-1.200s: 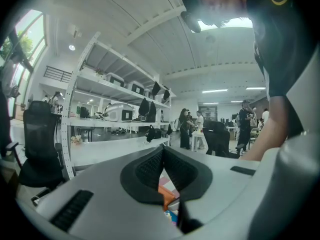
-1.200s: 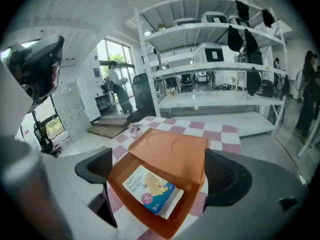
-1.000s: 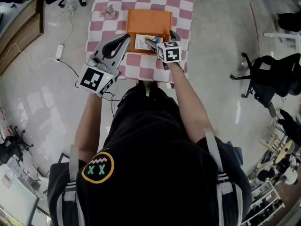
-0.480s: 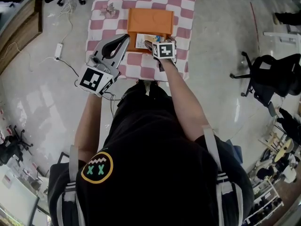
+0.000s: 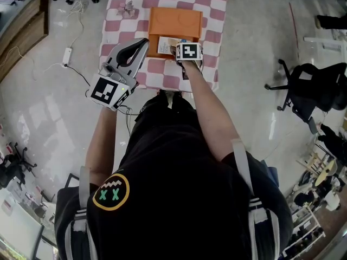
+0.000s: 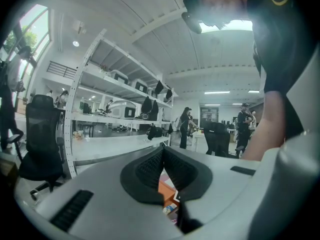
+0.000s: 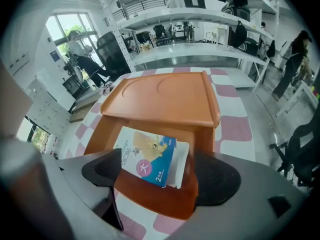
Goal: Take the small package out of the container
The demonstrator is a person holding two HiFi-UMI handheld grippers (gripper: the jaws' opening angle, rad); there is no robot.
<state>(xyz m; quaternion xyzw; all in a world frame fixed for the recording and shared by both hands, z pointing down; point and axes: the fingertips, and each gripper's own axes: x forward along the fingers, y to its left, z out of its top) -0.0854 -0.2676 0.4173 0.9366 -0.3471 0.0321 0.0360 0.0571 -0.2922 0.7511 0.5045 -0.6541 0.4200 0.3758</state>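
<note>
An orange container point(image 5: 156, 41) stands on the pink-and-white checked table point(image 5: 209, 15), with its lid point(image 5: 174, 21) pushed to the far side. Inside lies the small package point(image 5: 164, 46), white and blue with a dog picture point(image 7: 150, 156). My right gripper point(image 5: 181, 49) points steeply down into the container point(image 7: 160, 204). Its jaws have just been closing, with the package between them. The left pad overlaps the package's edge, while a narrow gap remains at the right pad point(image 7: 212, 176). My left gripper point(image 5: 140, 45) is held level left of the container, its jaws together and empty point(image 6: 161, 164).
A small pinkish object point(image 5: 128, 10) lies on the cloth at the far left corner. A black office chair point(image 5: 306, 91) stands right of the table. A cable with a plug point(image 5: 68, 58) runs over the floor at the left. White shelves point(image 7: 200, 21) stand beyond the table.
My right gripper has sunk toward the container and tipped further down over the package, its jaws narrower than before. The left gripper has stayed where it was.
</note>
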